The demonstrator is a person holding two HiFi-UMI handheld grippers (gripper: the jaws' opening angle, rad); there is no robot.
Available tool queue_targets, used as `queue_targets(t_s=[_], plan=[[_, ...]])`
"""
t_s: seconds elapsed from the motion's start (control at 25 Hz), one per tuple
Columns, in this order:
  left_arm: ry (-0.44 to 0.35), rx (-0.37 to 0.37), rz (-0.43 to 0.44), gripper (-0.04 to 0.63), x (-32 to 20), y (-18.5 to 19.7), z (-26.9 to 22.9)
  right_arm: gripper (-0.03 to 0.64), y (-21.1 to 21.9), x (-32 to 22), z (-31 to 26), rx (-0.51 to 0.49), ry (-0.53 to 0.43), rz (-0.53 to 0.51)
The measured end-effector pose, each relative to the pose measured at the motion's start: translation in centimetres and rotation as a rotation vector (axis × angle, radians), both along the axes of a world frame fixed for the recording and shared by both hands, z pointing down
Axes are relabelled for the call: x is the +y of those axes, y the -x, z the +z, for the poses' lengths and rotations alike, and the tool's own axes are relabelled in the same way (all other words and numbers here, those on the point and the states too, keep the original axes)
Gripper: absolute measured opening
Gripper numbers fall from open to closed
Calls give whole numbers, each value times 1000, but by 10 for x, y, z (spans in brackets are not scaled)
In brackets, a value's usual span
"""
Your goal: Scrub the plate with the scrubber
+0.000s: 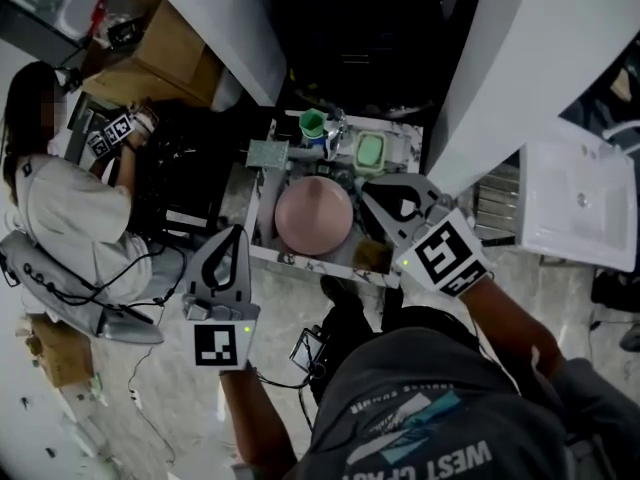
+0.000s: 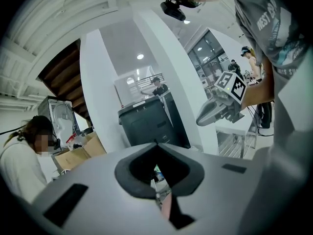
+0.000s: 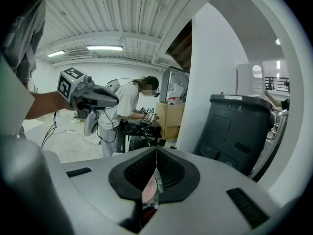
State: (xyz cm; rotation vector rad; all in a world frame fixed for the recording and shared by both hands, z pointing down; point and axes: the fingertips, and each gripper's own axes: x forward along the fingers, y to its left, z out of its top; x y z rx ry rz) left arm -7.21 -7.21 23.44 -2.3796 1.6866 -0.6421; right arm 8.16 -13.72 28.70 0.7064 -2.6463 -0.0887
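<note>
We see the plate, round, plain pale pink and matte, lying on the speckled counter. The pale green scrubber sits just beyond the plate. Our left gripper and right gripper flank the plate, both with jaws pressed together, empty. Our shirt reads "WEST".

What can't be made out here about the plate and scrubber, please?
- Plate: in the gripper views only a pink sliver shows below the shut jaws; the left gripper and right gripper themselves hide the rest.
- Green pad: head view, too small to confirm it is the scrubber.
- Counter's right front corner: head view, covered by the right gripper.
</note>
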Motion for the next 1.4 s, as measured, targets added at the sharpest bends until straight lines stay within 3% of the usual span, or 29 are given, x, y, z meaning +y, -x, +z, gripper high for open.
queue_targets(t_s=[0.4,0.64,1.4], plan=[[28,26,37,0,-37,36,31,31,30,-27,24,52,21,55],[59,81,39,0,-58,56,50,31,45,-41,55,100,68,82],[231,115,55,0,-87,97,163,34,78,-86,269,261,348,177]])
